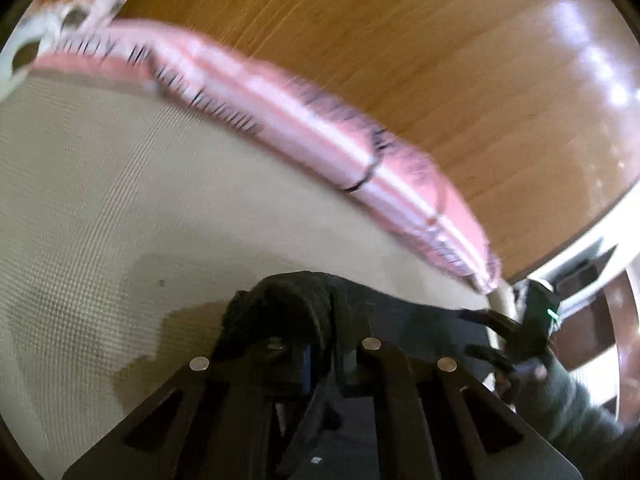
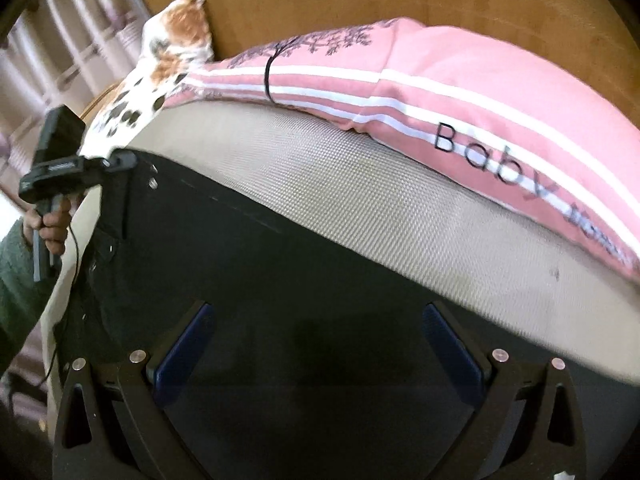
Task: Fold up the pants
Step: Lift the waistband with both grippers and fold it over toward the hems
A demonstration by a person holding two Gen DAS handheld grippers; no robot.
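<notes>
Now the left gripper (image 1: 320, 344) pinches the black pants (image 2: 248, 264); the right gripper (image 2: 316, 344) hangs spread above them.

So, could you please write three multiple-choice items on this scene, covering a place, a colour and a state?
1. Where does the pink pillow lie?
A. along the mattress's far edge, against the wooden board
B. on the floor
C. on the pants

2. What colour are the pants?
A. white
B. black
C. red

3. How is the right gripper?
A. shut on the pillow
B. shut on the pants
C. open over the pants

Answers: 1 A, it borders the mattress; 2 B, the cloth is dark; 3 C, its blue pads stand wide apart.
</notes>
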